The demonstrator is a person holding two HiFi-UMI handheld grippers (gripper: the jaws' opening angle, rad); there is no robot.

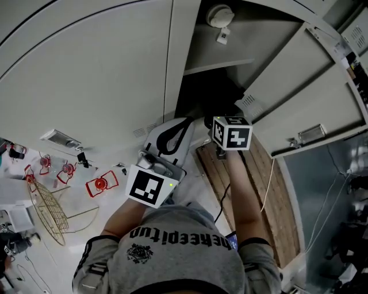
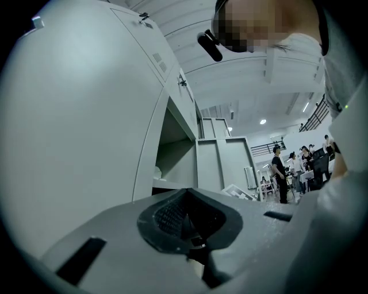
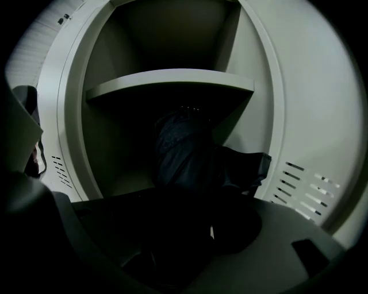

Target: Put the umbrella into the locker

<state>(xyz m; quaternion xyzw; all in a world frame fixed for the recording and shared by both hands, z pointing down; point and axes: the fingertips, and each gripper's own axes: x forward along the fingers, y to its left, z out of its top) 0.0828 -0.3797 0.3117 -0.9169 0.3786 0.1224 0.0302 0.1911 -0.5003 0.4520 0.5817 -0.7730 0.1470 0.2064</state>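
**Umbrella's in the locker, right claw on it**

The grey locker [image 1: 183, 51] bank fills most of the head view. One compartment is open, with its door [image 1: 299, 97] swung out to the right. Inside, a shelf [image 3: 172, 80] runs across. The dark folded umbrella [image 3: 184, 155] sits in the shadowy space under it, pointing toward the back wall.

The right gripper [image 3: 190, 229] reaches into that opening with its jaws pinched on the umbrella's near end. It's really dark in there, but the fabric runs straight out from between them. The left gripper [image 2: 187, 221] hangs outside, next to the closed locker front on the left, with its jaws pressed together and nothing in them.

On the floor there are wooden planks [image 1: 253, 184] under the right arm, plus a wire rack [image 1: 49, 209] and a few little red things [image 1: 100, 185] off to the left. A small white round object [image 1: 220, 16] sits above the shelf.
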